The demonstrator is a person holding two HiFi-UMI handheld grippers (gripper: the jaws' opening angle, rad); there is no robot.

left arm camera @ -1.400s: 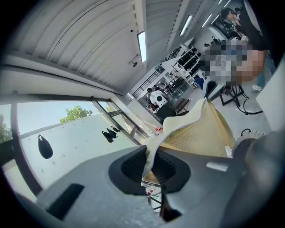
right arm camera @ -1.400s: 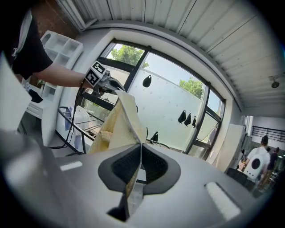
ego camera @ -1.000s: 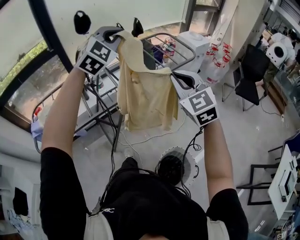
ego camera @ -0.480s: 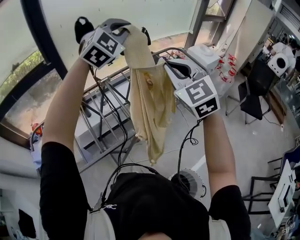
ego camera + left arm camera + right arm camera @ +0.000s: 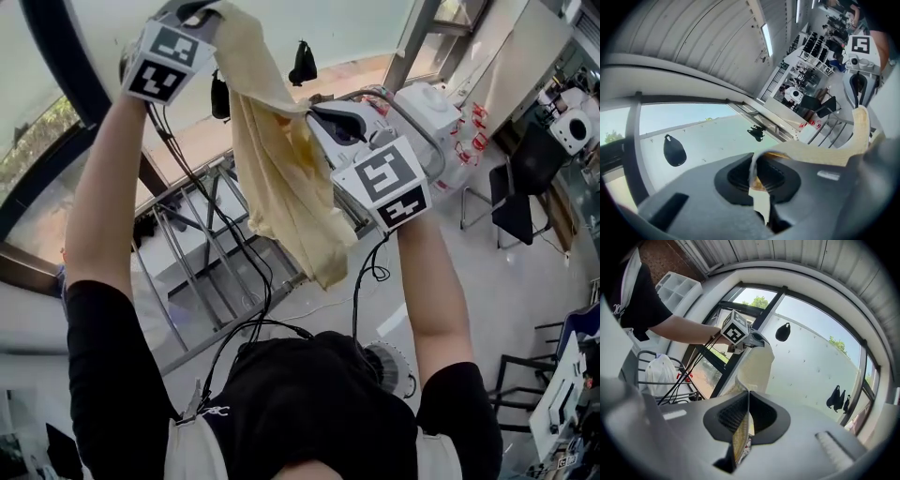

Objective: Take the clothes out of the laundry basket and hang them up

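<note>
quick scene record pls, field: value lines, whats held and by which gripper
held: cream garment, stretched between both grippers
left gripper: jaws shut on garment edge, arm raised
right gripper: jaws shut on garment edge
beyond garment: metal rack
stage: garment not yet hung

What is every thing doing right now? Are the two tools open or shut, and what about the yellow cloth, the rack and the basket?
yellow cloth, lifted up, hanging slack between both tools.
left tool, shut on the yellow cloth's edge, held highest.
right tool, shut on the yellow cloth, lower than the left tool.
drying rack, unfolded, standing below the cloth.
laundry basket, upright on the floor, mostly hidden behind the person.
</note>
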